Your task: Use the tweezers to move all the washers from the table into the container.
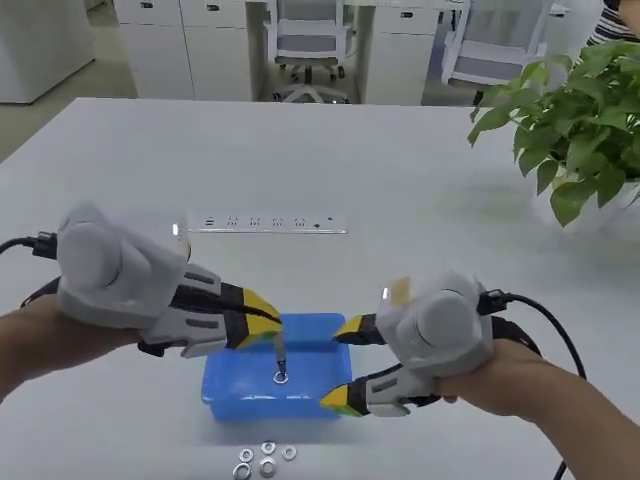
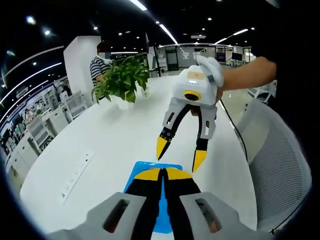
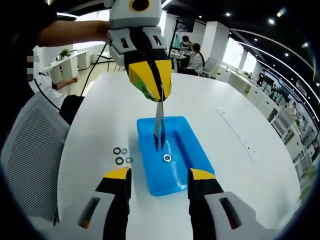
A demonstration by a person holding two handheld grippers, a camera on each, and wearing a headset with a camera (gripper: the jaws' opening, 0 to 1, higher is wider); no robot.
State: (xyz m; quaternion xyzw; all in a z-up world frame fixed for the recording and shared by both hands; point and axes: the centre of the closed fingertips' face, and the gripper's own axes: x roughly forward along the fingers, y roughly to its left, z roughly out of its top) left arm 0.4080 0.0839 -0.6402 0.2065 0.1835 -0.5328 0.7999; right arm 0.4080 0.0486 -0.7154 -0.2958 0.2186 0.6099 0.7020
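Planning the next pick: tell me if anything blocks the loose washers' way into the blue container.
Nothing visible does. The loose washers lie on bare table beside the blue container; its low wall alone separates them. The tweezers in the left claw hang over the container.

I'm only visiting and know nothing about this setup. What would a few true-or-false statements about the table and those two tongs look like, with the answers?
1. The left tongs grip a pair of tweezers. True.
2. The blue container has nothing in it. False: one washer lies inside.
3. Loose washers lie on the table beside the container. True.
4. The right tongs are clamped shut. False: their jaws stand apart and hold nothing.
5. A potted plant stands on the table. True.
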